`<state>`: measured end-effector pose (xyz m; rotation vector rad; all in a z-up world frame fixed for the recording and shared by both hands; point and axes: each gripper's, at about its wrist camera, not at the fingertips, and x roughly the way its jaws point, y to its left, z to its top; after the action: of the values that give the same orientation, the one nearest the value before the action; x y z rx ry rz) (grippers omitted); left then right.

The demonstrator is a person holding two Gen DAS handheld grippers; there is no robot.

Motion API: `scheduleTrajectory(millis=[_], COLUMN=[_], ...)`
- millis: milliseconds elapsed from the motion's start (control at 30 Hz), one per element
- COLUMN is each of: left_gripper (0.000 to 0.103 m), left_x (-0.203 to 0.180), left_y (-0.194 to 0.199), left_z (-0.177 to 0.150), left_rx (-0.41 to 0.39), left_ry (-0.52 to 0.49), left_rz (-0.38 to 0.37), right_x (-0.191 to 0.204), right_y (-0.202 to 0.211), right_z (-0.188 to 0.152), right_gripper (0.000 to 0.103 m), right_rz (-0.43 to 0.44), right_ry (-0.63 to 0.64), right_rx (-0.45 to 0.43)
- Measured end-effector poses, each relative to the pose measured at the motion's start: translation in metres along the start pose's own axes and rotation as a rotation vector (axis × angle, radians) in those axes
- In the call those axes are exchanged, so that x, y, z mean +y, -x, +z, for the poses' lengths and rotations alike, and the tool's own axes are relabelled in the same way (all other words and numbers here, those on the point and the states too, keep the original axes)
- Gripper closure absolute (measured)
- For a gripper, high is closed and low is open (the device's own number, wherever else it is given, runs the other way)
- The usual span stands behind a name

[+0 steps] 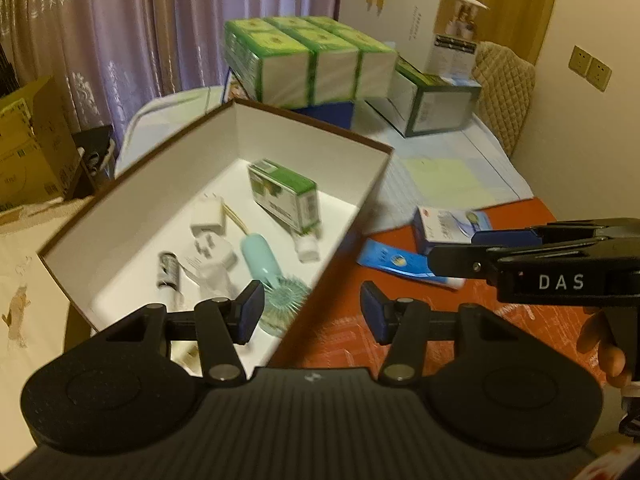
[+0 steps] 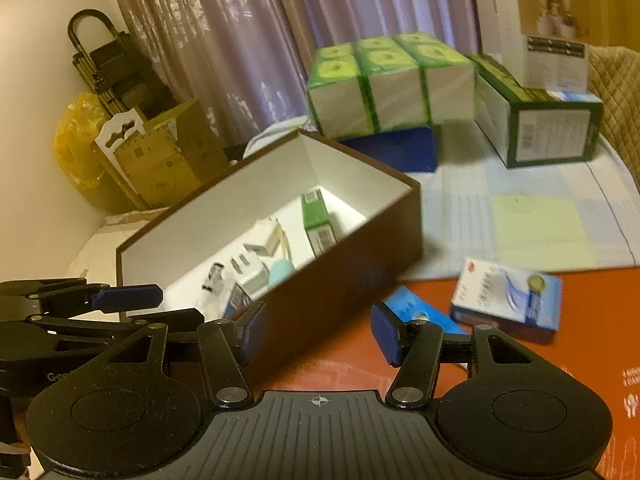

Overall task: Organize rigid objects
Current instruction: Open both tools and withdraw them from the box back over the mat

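Left wrist view: left gripper (image 1: pixel 312 312) part open, nothing between pads, above near corner of the brown box (image 1: pixel 320 128). Box holds green carton (image 1: pixel 280 192), hairbrush (image 1: pixel 272 276), adapters. Right gripper (image 2: pixel 318 334) part open, empty; blue-white carton (image 2: pixel 508 294) and flat blue packet (image 2: pixel 416 310) on red mat (image 2: pixel 592 320).

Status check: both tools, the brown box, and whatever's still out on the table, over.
Left tool open, empty. Right tool open, empty. Brown box partly filled. Two blue cartons still on red mat, nothing blocking.
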<state>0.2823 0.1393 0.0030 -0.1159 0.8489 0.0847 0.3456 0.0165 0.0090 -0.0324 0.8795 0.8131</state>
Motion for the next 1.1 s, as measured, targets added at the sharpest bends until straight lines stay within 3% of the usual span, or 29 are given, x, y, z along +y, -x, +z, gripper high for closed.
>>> scheduleTrajectory(millis=[433, 1100], left_gripper=[0.054, 0.054], left_x=[-0.054, -0.128], left_y=[-0.016, -0.071], left_z=[-0.024, -0.016], left_rx=[0.071, 0.143], left_ry=[0.007, 0.019], left_rz=[-0.017, -0.024], right_x=[-0.053, -0.141], right_y=[0.025, 0.04], right_z=[-0.034, -0.046], right_gripper=[0.048, 0.048], right_rz=[-0.031, -0.089], right_ry=[-0.027, -0.034], right_rx=[0.073, 0.145])
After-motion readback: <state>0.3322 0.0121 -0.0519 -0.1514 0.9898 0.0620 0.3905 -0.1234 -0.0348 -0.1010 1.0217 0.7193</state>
